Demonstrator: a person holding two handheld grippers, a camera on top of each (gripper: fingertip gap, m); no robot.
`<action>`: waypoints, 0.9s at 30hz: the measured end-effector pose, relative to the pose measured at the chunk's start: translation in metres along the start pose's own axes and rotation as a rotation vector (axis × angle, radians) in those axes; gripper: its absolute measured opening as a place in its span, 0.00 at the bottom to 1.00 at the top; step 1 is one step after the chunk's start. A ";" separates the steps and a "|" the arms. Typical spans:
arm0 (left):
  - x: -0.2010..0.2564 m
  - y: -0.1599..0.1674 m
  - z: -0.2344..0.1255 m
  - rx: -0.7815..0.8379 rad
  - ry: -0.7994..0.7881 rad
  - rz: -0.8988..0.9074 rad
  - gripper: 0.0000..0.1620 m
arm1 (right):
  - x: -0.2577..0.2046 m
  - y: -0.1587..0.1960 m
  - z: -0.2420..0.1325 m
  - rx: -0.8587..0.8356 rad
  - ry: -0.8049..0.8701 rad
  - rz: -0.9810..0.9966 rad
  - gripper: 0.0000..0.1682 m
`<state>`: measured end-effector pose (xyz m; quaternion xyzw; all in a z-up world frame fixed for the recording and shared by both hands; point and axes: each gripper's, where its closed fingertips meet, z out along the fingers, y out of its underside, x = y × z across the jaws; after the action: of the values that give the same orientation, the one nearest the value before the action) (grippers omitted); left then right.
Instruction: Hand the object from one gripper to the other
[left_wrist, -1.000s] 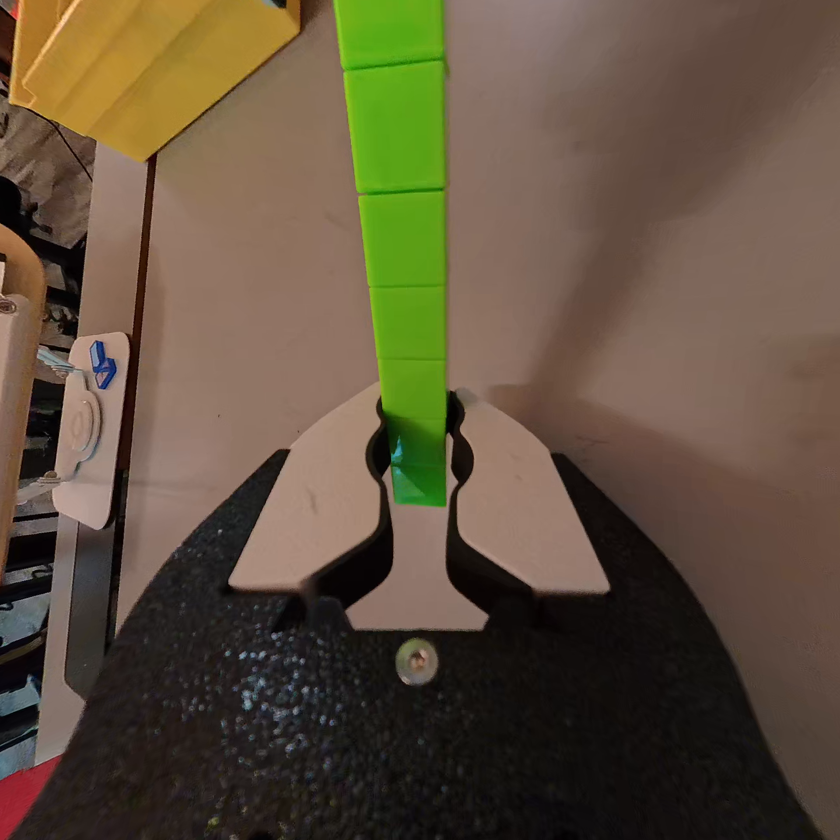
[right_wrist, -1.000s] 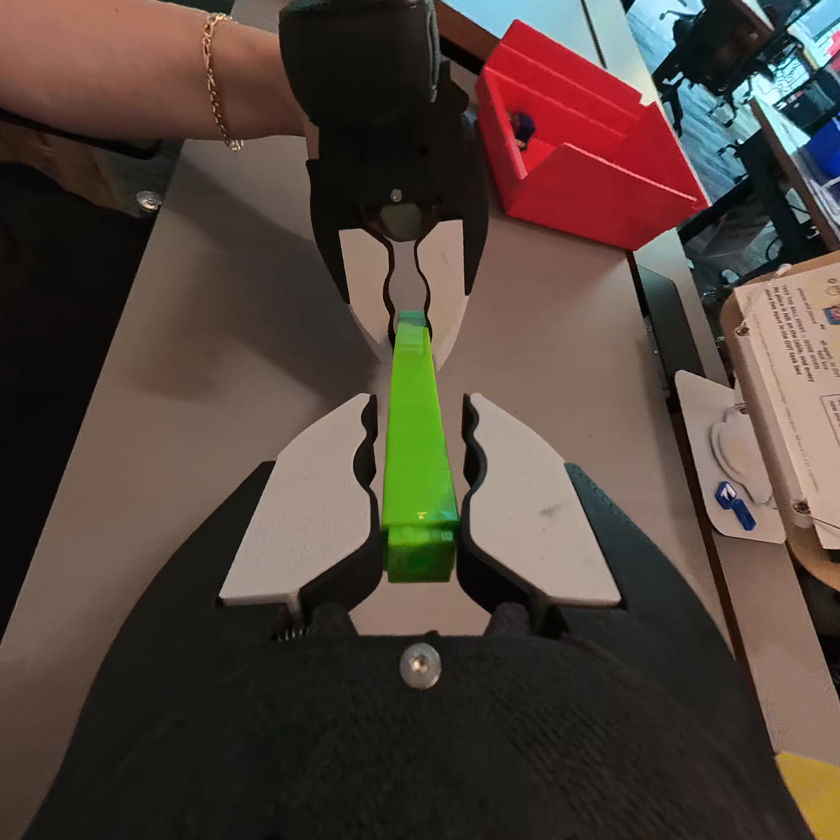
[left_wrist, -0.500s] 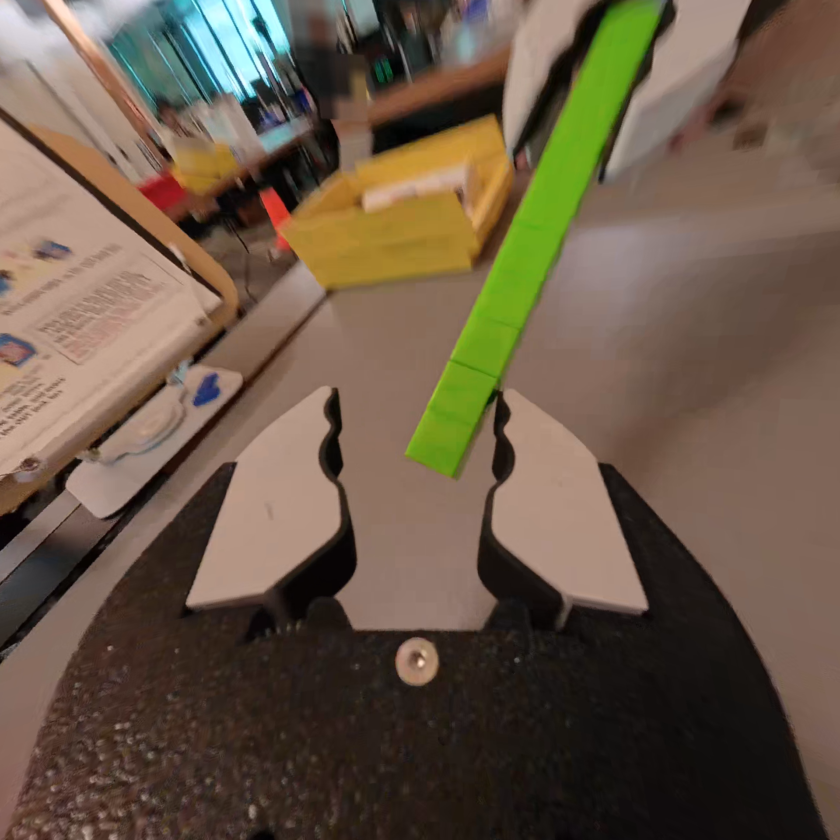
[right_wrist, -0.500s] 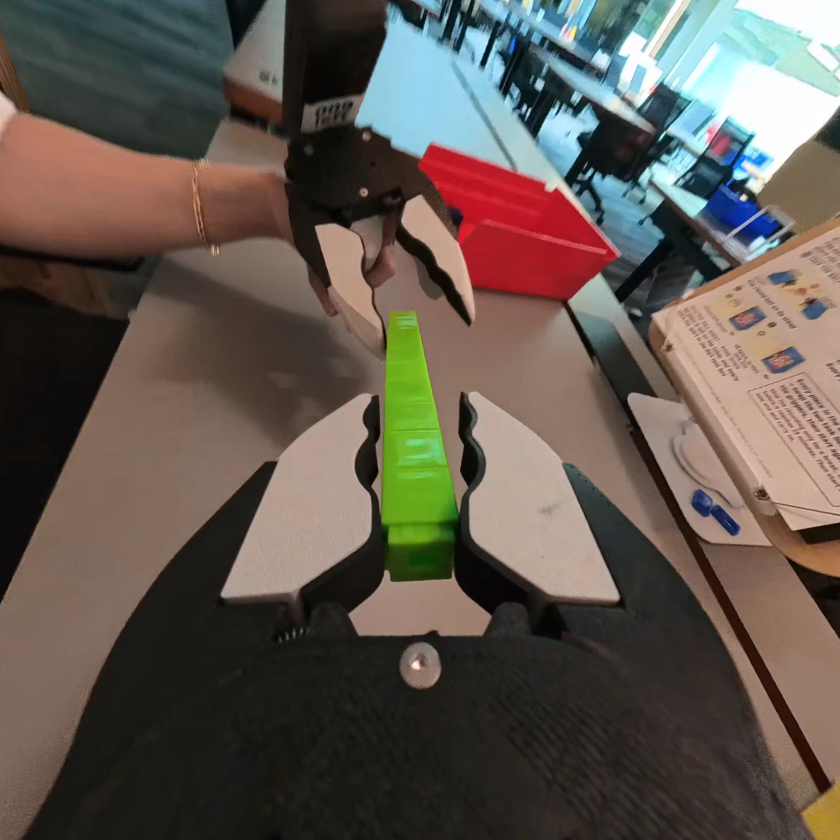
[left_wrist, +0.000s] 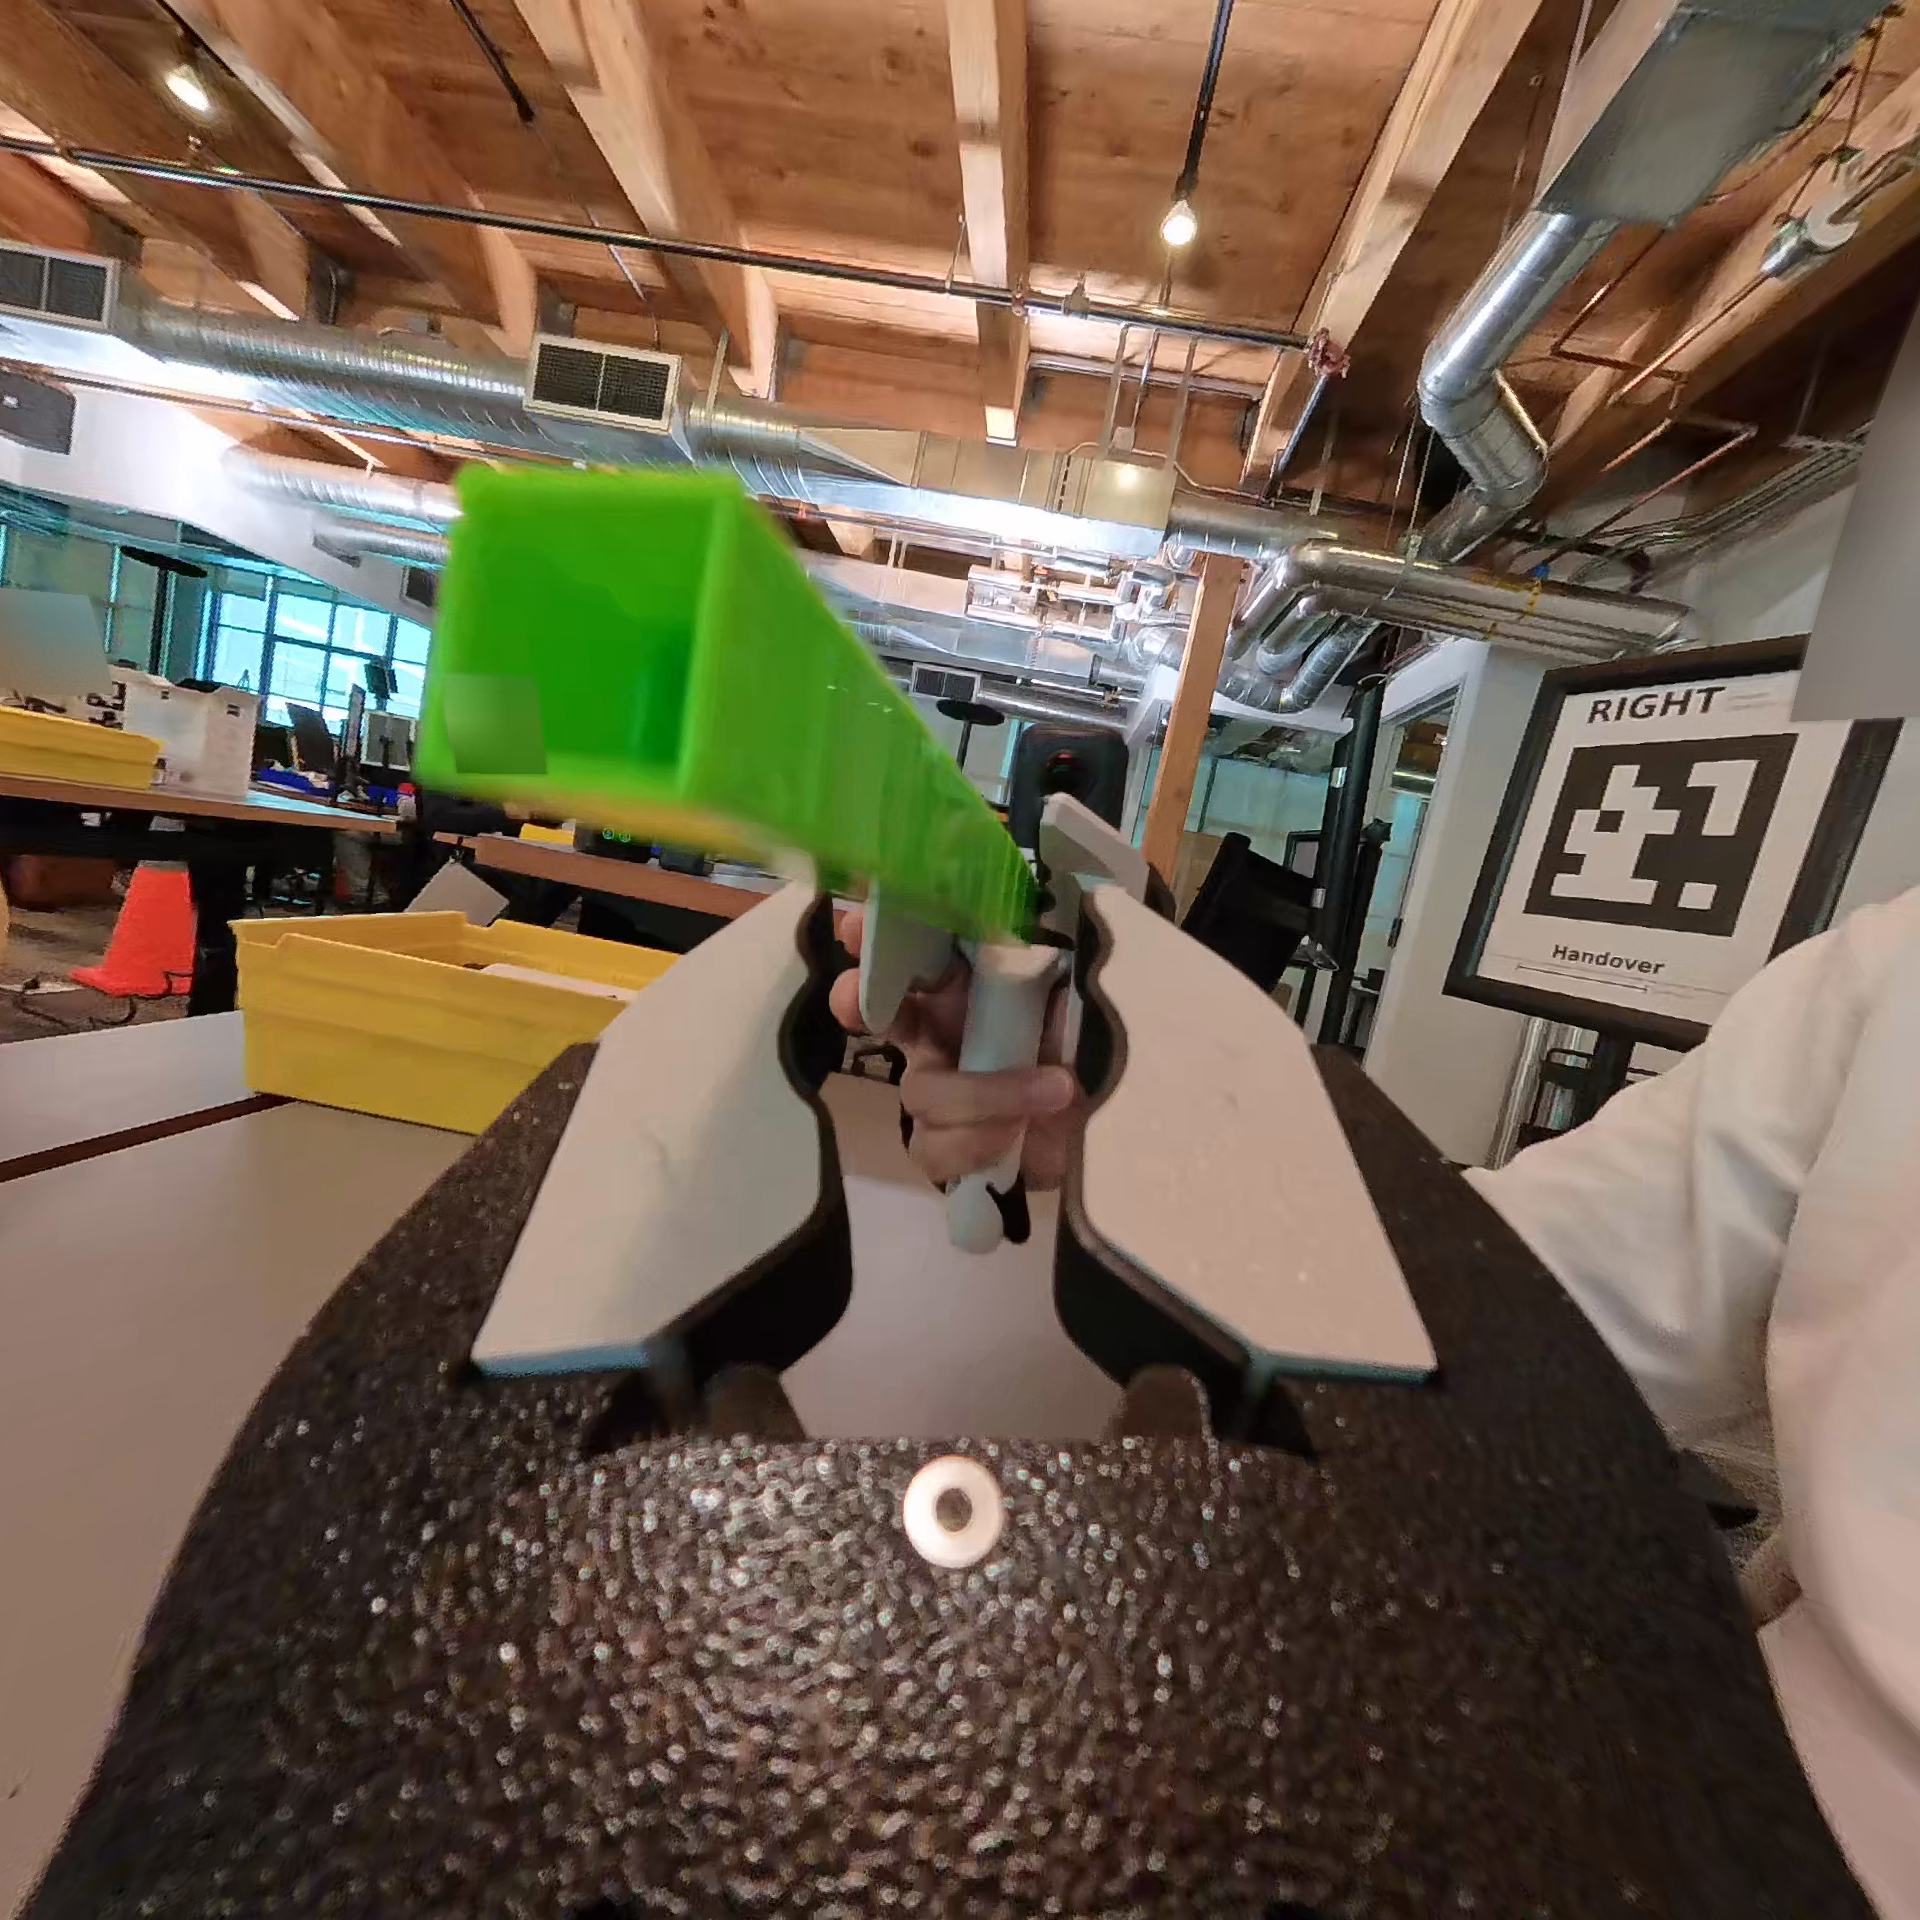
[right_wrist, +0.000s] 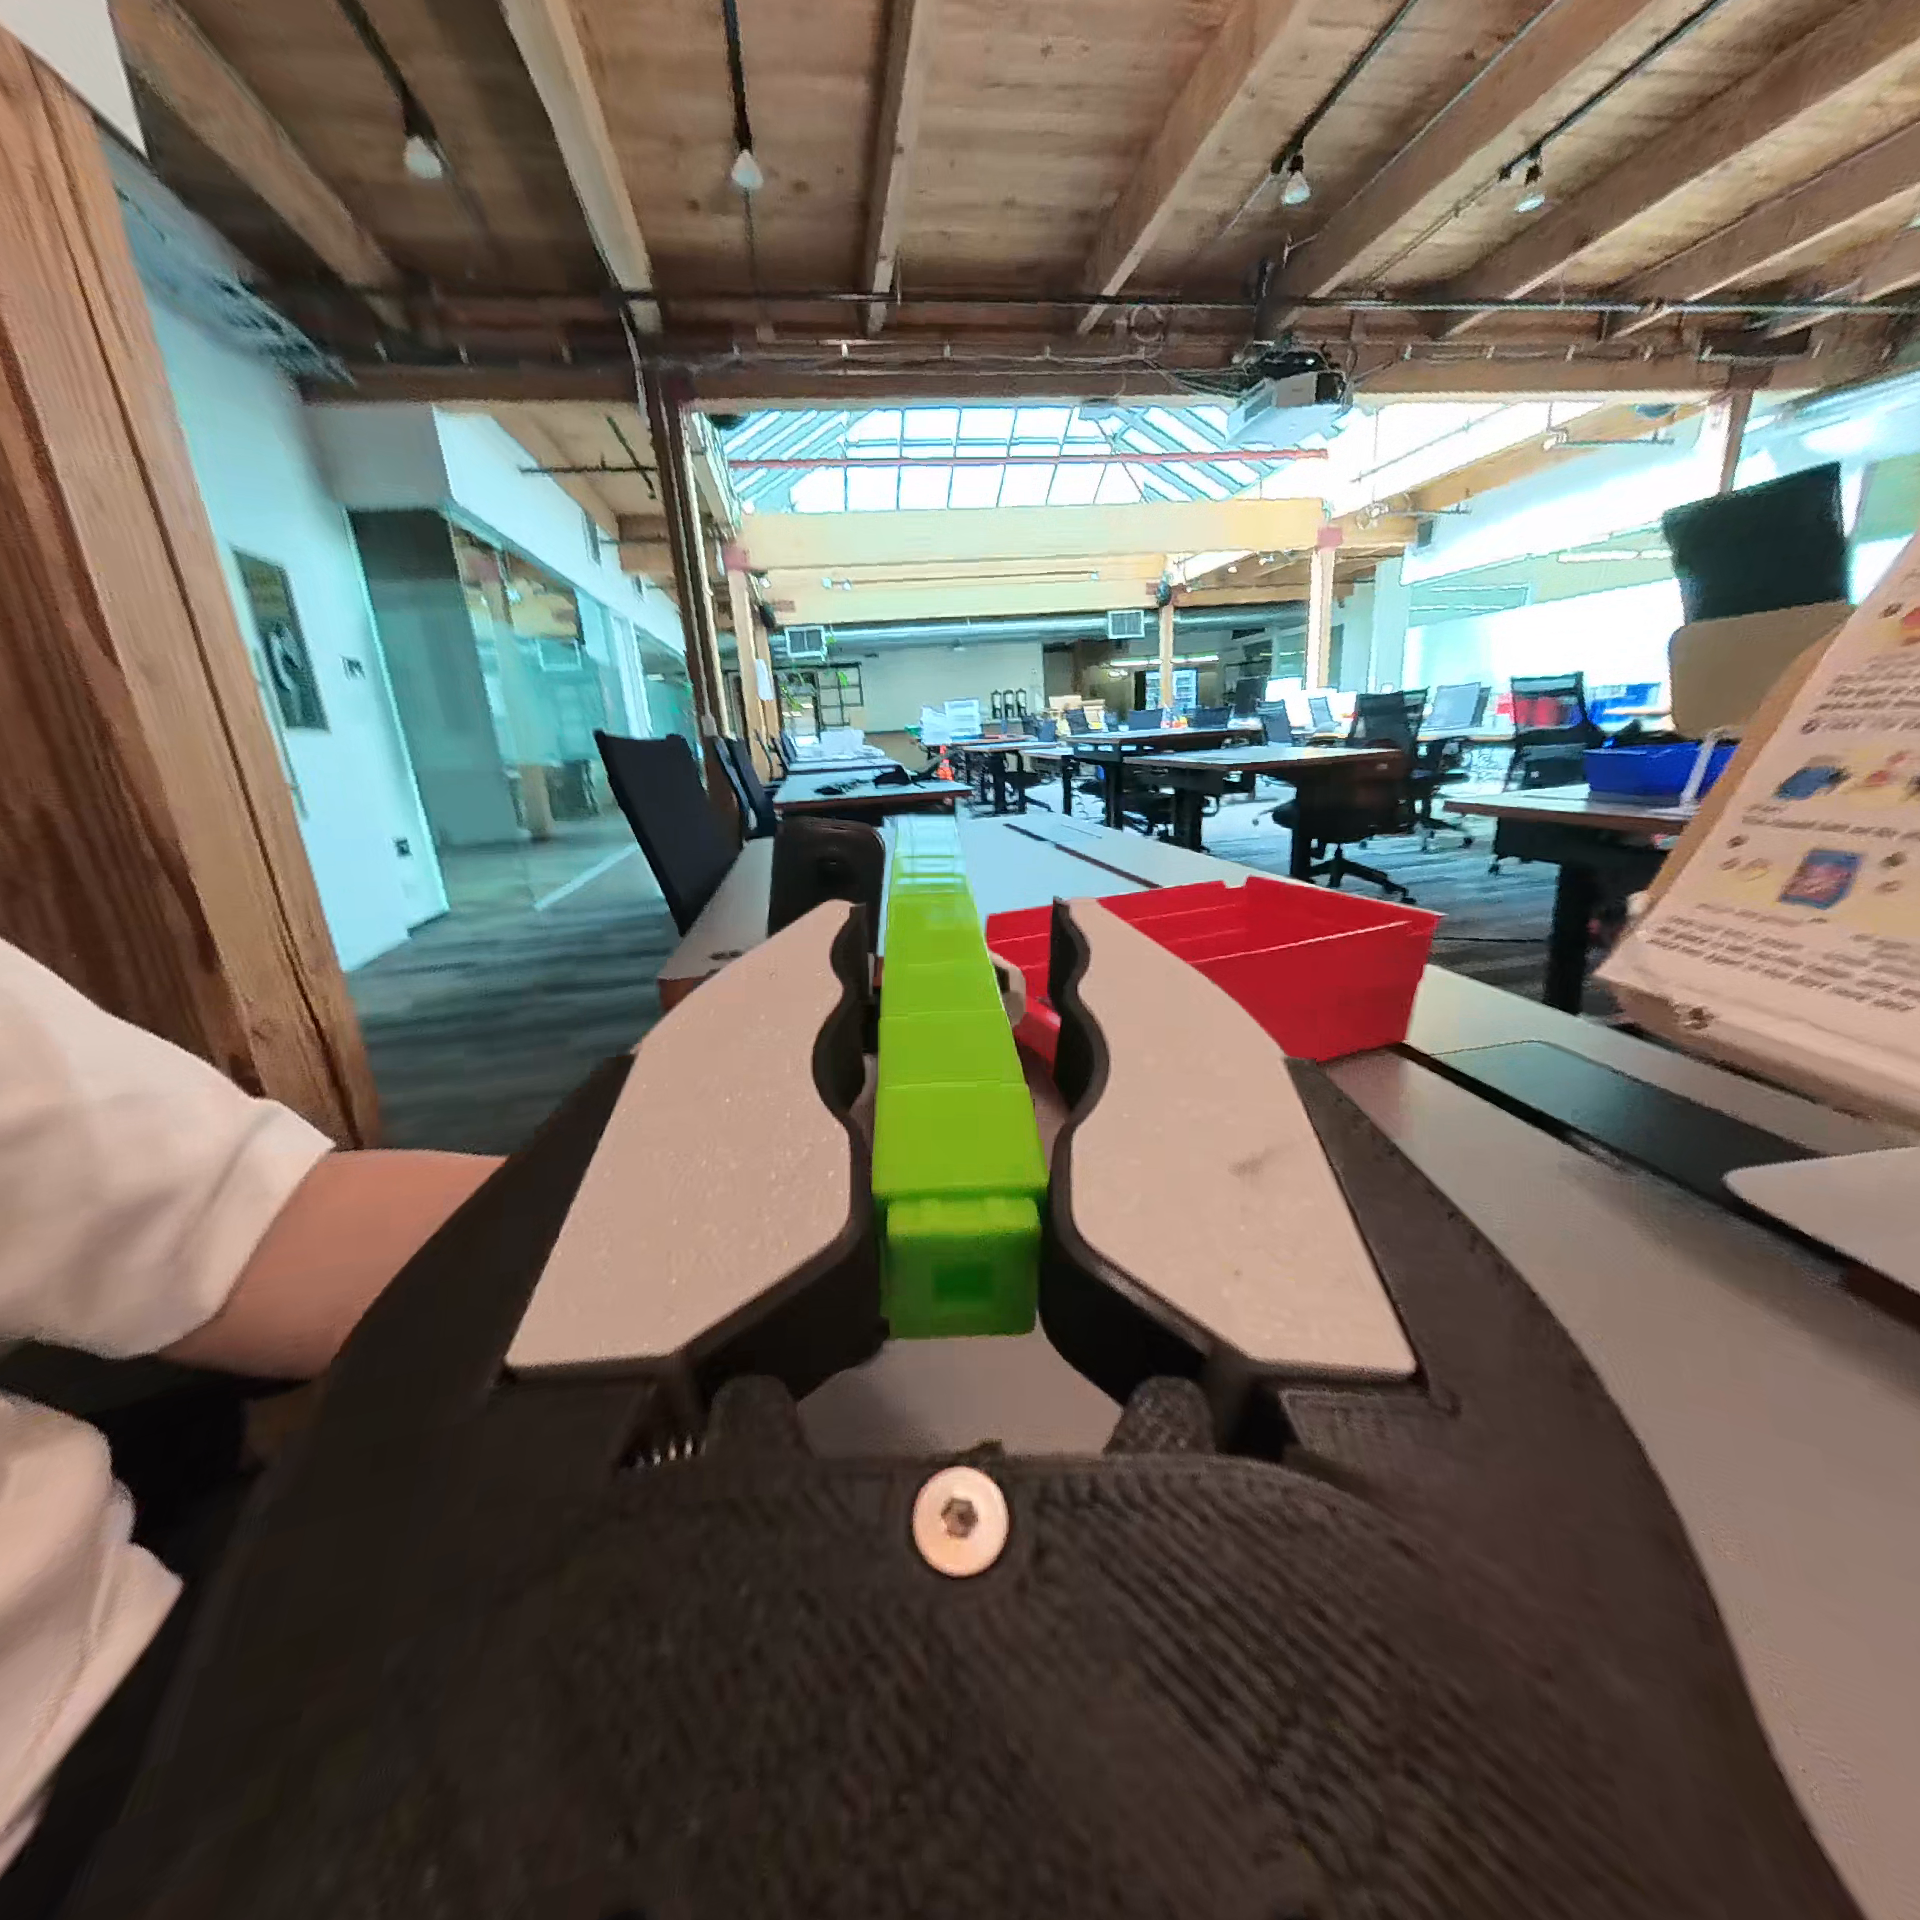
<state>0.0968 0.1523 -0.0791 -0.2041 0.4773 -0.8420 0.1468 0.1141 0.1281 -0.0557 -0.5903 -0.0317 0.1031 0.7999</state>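
Clamping green bar (right_wrist: 956, 1101), right hand-held gripper (right_wrist: 956, 997).

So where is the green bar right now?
The green bar is clamped in the right claw, lifted above the table, with the red bin behind it.

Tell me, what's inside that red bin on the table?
In the right wrist view the red bin shows inner dividers, but its near wall hides the compartment floors. The green block bar, held by the right gripper, covers its left end.
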 end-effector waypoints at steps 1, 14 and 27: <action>0.001 0.001 0.001 -0.004 -0.001 0.007 0.26 | -0.003 0.004 0.004 0.005 -0.013 0.023 0.20; -0.016 0.008 -0.002 -0.210 -0.151 0.101 0.13 | 0.013 0.040 0.000 -0.233 0.061 -0.144 0.28; -0.076 0.039 -0.040 -0.754 -0.821 0.481 0.13 | -0.001 0.042 0.032 -0.383 0.304 -0.572 0.27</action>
<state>0.1464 0.1960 -0.1467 -0.4367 0.6798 -0.4106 0.4226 0.1022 0.1697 -0.0862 -0.7051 -0.0949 -0.2212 0.6670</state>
